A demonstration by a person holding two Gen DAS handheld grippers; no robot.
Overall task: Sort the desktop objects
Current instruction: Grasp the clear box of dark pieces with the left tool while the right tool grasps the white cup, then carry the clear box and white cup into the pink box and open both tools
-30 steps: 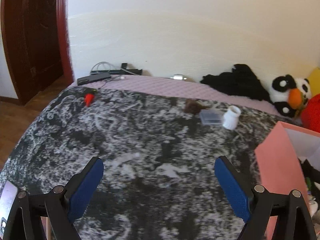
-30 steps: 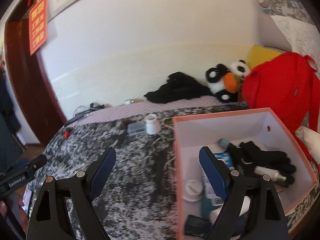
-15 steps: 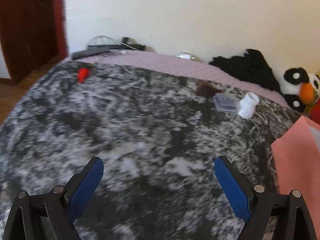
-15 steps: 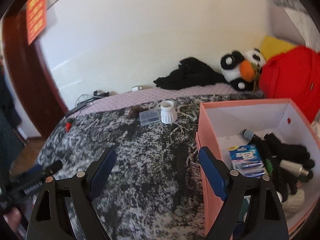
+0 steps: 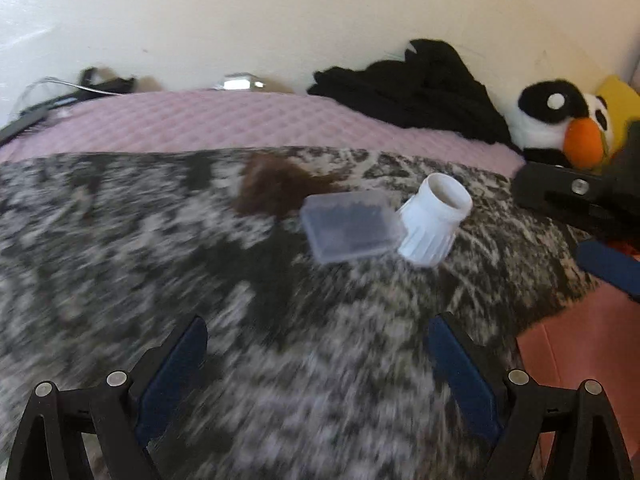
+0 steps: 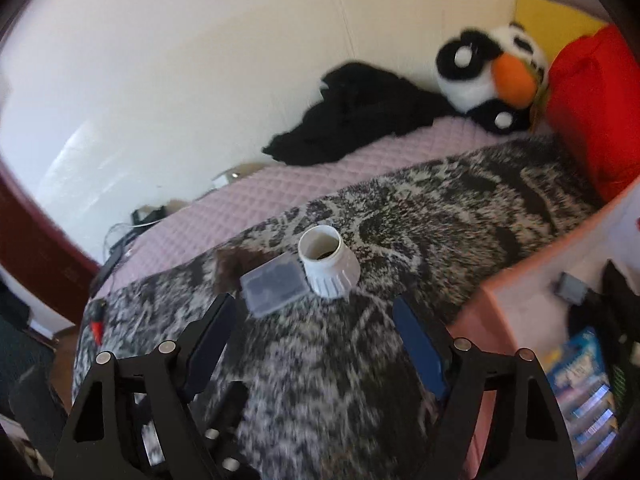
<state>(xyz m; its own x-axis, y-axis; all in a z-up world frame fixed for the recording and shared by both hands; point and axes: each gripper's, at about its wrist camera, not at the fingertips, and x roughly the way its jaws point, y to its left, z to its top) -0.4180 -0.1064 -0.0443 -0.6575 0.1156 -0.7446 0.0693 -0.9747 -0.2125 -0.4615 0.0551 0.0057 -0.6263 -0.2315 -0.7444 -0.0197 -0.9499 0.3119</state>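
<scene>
White jar [image 6: 328,266] & clear case [image 6: 275,288] sit touching on the bed blanket [image 6: 440,216], ahead of both. Right gripper [image 6: 316,340] nearer, closing, empty; left gripper [image 5: 316,376] wide open, empty.

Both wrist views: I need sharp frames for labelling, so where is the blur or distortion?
Left wrist view: blanket smeared near the fingers; clear case and white cap slightly soft. Right wrist view: strong fisheye bending, dark corners, the pink box and its contents smeared at the right edge.
</scene>
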